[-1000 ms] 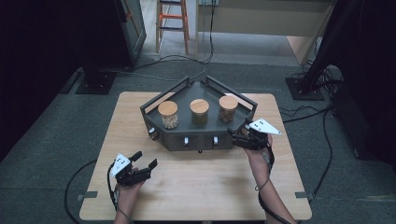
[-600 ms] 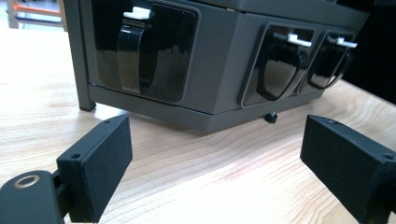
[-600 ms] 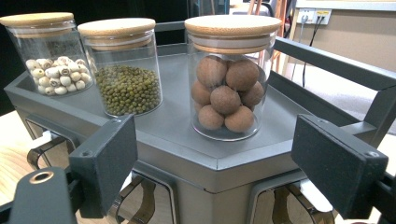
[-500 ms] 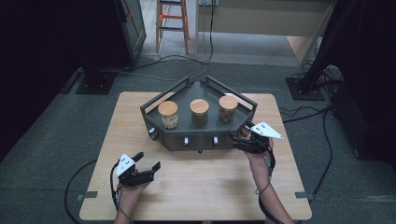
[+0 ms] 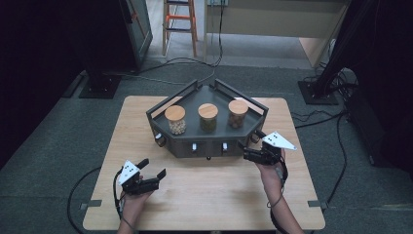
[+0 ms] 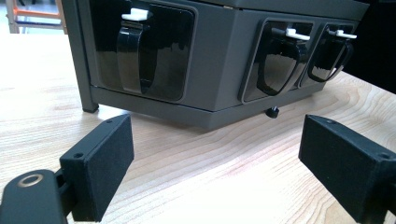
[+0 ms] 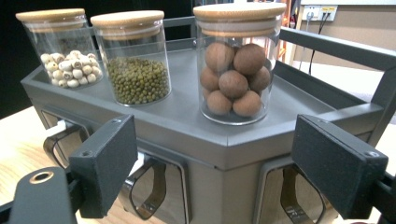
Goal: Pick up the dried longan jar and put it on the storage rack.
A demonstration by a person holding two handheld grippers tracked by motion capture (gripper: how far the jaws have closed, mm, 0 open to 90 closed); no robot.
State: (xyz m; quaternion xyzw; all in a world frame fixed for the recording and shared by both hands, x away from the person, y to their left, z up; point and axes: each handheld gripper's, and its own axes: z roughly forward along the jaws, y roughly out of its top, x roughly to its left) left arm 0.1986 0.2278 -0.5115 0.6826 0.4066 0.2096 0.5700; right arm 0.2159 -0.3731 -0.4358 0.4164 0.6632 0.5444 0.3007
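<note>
High view: a dark grey cabinet (image 5: 209,139) sits at the centre of a wooden tabletop (image 5: 214,190), three wood-lidded jars on its top tray. The left jar (image 5: 176,119) holds pale beads, the middle jar (image 5: 208,117) green beans, the right jar (image 5: 237,113) brown balls. At lower left of the frame, the left claw (image 5: 155,171) rests open on bare wood, well apart from the cabinet. At centre right, the right claw (image 5: 249,144) hangs open just beside the cabinet's right front corner. A ladder (image 5: 180,22) stands at the top; cables (image 5: 321,117) trail across the floor at right.
</note>
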